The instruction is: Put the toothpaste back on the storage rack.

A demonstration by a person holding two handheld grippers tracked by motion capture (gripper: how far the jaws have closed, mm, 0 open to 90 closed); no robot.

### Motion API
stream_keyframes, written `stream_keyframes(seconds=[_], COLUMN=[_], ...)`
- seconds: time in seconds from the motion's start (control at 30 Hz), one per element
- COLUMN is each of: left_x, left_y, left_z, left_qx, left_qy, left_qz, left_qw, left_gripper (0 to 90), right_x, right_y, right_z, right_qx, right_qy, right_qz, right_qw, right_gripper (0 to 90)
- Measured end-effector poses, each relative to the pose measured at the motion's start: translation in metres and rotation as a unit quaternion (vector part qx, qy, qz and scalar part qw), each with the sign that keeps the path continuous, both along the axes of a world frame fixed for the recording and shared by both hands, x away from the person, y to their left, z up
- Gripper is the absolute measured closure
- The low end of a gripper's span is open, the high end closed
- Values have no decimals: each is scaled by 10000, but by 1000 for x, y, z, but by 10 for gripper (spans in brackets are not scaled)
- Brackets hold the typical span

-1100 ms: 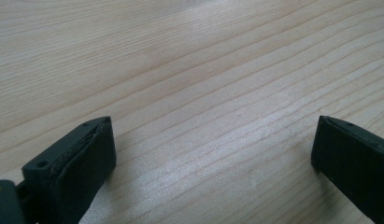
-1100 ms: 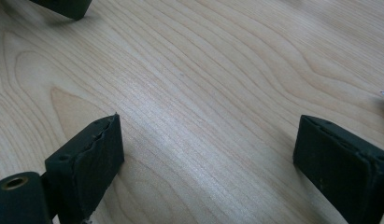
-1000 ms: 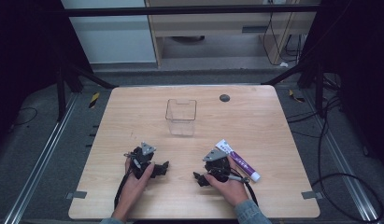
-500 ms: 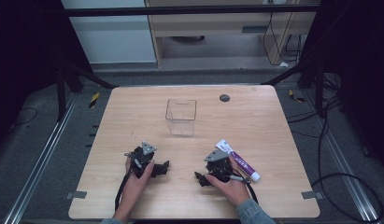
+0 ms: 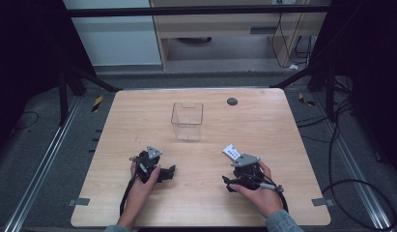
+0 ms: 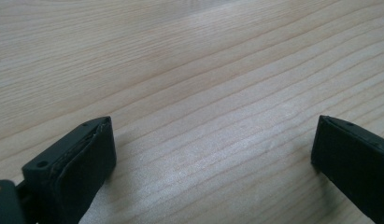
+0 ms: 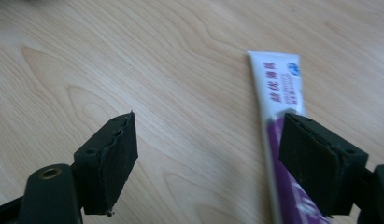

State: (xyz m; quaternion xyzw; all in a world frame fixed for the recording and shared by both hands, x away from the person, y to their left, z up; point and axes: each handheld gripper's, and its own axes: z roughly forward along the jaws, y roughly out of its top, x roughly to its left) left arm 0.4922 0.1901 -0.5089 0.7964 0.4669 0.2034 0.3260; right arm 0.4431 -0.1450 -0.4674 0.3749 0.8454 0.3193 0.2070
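Observation:
A white and purple toothpaste tube (image 5: 231, 151) lies flat on the wooden table (image 5: 263, 125), right of centre. My right gripper (image 5: 243, 166) sits over its near part, so the high view leaves just the white end uncovered. In the right gripper view the gripper (image 7: 209, 140) is open, and its right jaw stands over the purple part of the tube (image 7: 277, 88). My left gripper (image 5: 150, 162) rests low over bare wood at the front left. It is open (image 6: 213, 135) with nothing between its jaws.
A clear, empty plastic container (image 5: 187, 121) stands upright at the middle of the table, beyond both grippers. A small dark round disc (image 5: 232, 101) lies near the far edge. Dark floor and metal rails surround the table.
My right gripper has moved onto the tube and now covers its purple part. The left gripper has shifted only slightly.

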Motion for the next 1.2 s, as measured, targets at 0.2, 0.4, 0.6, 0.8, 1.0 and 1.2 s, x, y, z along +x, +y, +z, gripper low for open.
stream_keyframes(seconds=[0.2,0.4,0.6,0.8,1.0,1.2], left_x=[-4,-4,-4,-5,-5,-4], left_y=[3,3,2,2,2,1], left_z=[0,0,0,0,0,0], left_qx=[-8,-6,-14,-1,-1,-14], left_qy=[-4,-5,-13,-1,0,-5], left_qz=[-119,-119,-83,-63,-63,-62], left_qw=[9999,9999,10000,10000,10000,10000], left_gripper=[0,0,0,0,0,0], right_x=[5,12,26,34,42,54], right_y=[-21,-35,-48,-49,-48,-46], right_z=[21,28,35,38,36,39], right_qx=[-232,-302,-433,-495,-490,-466], right_qy=[-66,136,379,510,624,628], right_qz=[-130,-261,-222,-94,-77,-40], right_qw=[9996,9991,9981,9974,9968,9969], right_gripper=[222,260,261,236,313,477])
